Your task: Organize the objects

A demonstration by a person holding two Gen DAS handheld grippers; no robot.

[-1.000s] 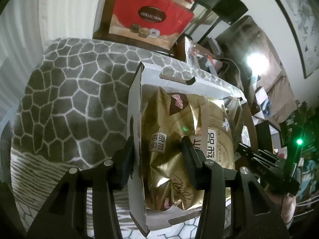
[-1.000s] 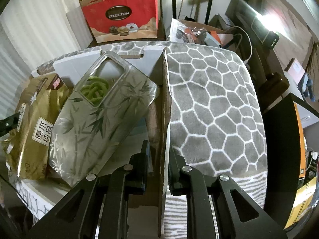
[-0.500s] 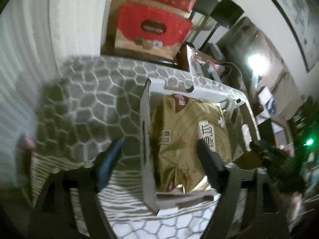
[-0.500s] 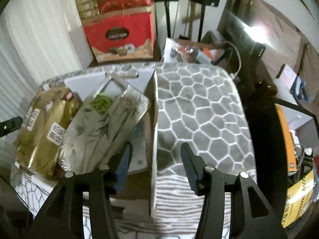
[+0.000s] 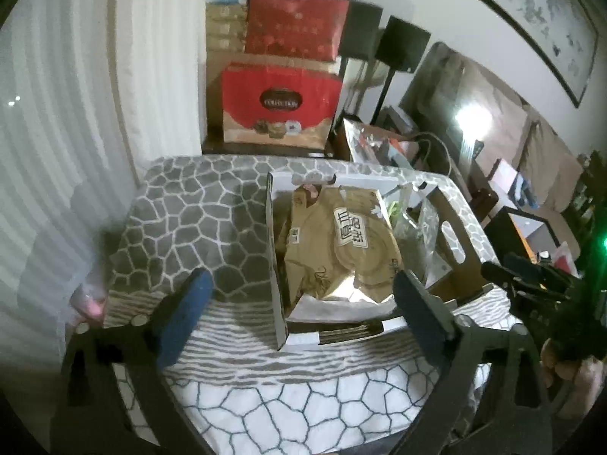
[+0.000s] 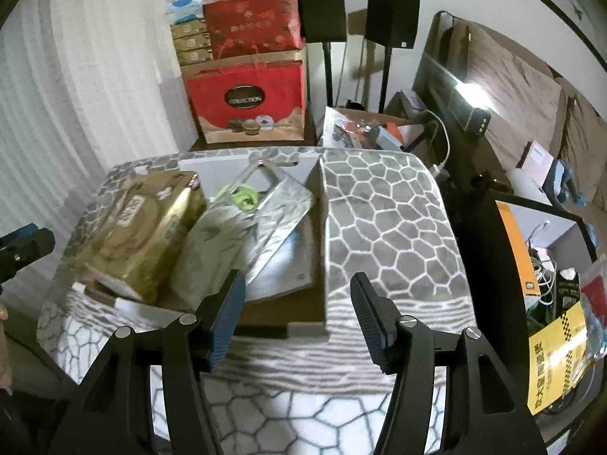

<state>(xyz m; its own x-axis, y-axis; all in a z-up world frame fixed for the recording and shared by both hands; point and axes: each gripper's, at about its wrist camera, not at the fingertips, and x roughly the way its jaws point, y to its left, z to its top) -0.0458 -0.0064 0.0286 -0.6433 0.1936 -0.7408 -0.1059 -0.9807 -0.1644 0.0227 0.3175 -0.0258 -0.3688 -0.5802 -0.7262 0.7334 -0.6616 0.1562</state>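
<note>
Grey honeycomb, gold and red

The cloth (image 6: 387, 223) is grey with white honeycomb lines, striped near its edge; the packet (image 5: 341, 242) is gold; the clear pouch (image 6: 242, 235) bears bamboo leaves over something green; the bag (image 6: 246, 98) behind is red.

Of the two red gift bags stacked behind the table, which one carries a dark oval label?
The lower red bag, with chocolates pictured along its bottom edge; the upper red bag shows only a pale pattern.
</note>
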